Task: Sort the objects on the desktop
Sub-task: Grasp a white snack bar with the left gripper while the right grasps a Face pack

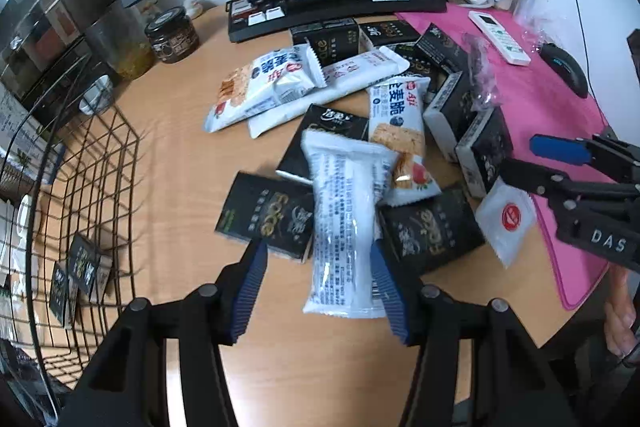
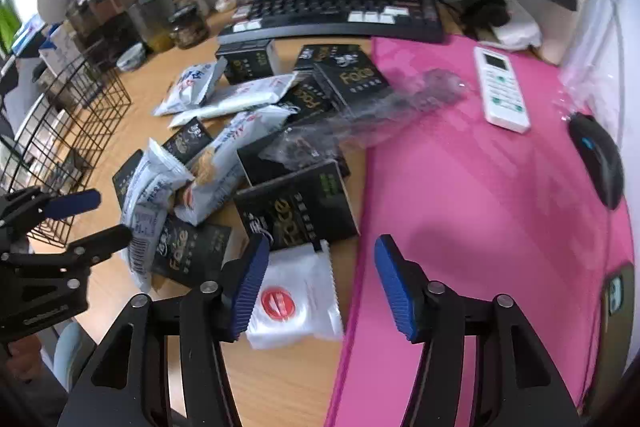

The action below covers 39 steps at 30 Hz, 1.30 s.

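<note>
A pile of white snack packets and several black "Face" boxes (image 1: 268,223) covers the wooden desk. My left gripper (image 1: 318,251) is open over a white packet (image 1: 344,211) lying text side up. Its right pad overlaps the packet's edge and its left pad stands apart from it. My right gripper (image 2: 322,243) is open around a small white sachet with a round red logo (image 2: 296,299), which lies flat beside the pink mat. The left pad overlaps the sachet and the right pad is off it. Each view shows the other gripper, the right gripper (image 1: 520,155) and the left gripper (image 2: 114,215).
A black wire basket (image 1: 80,187) on the left holds black boxes (image 1: 80,267). The pink mat (image 2: 480,207) carries a white remote (image 2: 500,91) and a mouse (image 2: 598,159). Keyboard (image 1: 332,3), monitor and jar (image 1: 172,35) stand behind. Clear plastic wrap (image 2: 400,107) lies on the pile.
</note>
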Each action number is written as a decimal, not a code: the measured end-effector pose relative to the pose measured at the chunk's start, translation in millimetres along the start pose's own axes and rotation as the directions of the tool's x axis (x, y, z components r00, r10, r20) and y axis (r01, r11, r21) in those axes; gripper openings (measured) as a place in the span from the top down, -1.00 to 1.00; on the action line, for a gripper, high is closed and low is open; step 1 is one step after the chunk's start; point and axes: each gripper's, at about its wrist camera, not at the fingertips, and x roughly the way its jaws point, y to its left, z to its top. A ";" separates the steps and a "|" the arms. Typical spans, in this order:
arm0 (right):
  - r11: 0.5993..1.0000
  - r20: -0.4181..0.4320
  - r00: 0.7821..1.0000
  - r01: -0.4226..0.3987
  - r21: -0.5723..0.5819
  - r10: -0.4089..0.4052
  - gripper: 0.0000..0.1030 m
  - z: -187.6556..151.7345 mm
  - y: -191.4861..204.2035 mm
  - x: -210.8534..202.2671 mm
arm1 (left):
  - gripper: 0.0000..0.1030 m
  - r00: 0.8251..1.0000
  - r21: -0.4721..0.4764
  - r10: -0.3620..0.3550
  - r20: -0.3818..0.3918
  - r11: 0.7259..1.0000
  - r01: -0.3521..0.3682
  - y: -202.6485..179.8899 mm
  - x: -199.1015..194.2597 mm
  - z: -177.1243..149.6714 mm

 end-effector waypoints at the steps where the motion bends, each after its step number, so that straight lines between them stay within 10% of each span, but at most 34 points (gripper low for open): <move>1: 1.000 0.005 1.000 -0.006 0.001 0.006 -0.10 2.1 1.0 1.4 | -0.17 1.000 -0.001 -0.006 0.000 1.000 0.006 -0.2 1.6 2.8; 12: 0.999 0.008 0.999 -0.044 -0.010 0.044 -0.45 20.1 7.1 29.5 | -0.19 0.999 0.004 -0.050 -0.018 0.999 0.050 -1.1 17.0 18.3; 39: 0.999 0.009 0.999 -0.039 -0.005 0.039 -0.20 -4.2 12.4 8.0 | 0.23 0.997 -0.002 -0.074 0.011 0.997 0.074 4.2 0.5 12.2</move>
